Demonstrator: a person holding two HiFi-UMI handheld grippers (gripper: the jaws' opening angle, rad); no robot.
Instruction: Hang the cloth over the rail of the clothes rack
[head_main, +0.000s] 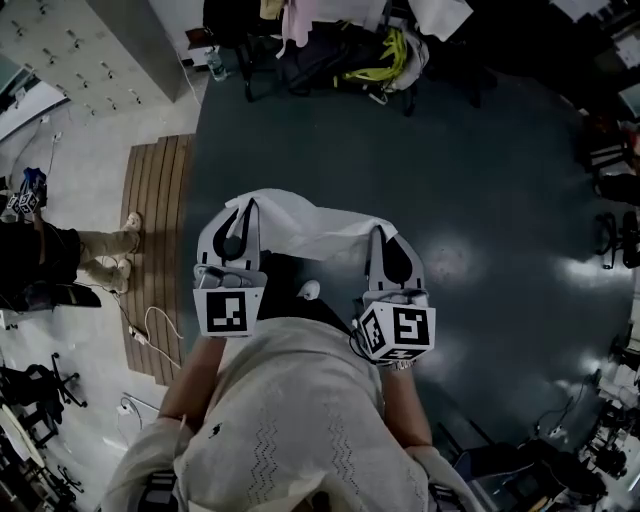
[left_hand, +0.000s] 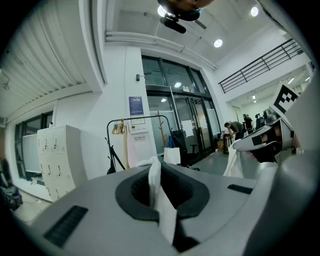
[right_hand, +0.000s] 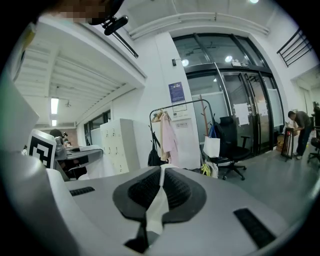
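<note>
The left hand-held gripper (head_main: 240, 222) and right hand-held gripper (head_main: 386, 245) each clamped the cloth (head_main: 310, 232). It should travel taut and level, held above the clothes rack (right_hand: 182, 104) rail.

top (head_main: 290, 420): pale cream knit, zigzag stitch rows
left gripper (head_main: 240, 212): light grey shell, black-padded fingers (left_hand: 131, 197)
right gripper (head_main: 386, 240): same grey shell, black-padded fingers
marker cubes (head_main: 229, 311): white faces, black square codes

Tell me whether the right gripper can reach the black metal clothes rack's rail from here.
Probably not yet. The right gripper, shut on the white cloth, sees the black metal clothes rack's rail well across the room. Open grey floor lies between, so nothing seems to block walking closer.
</note>
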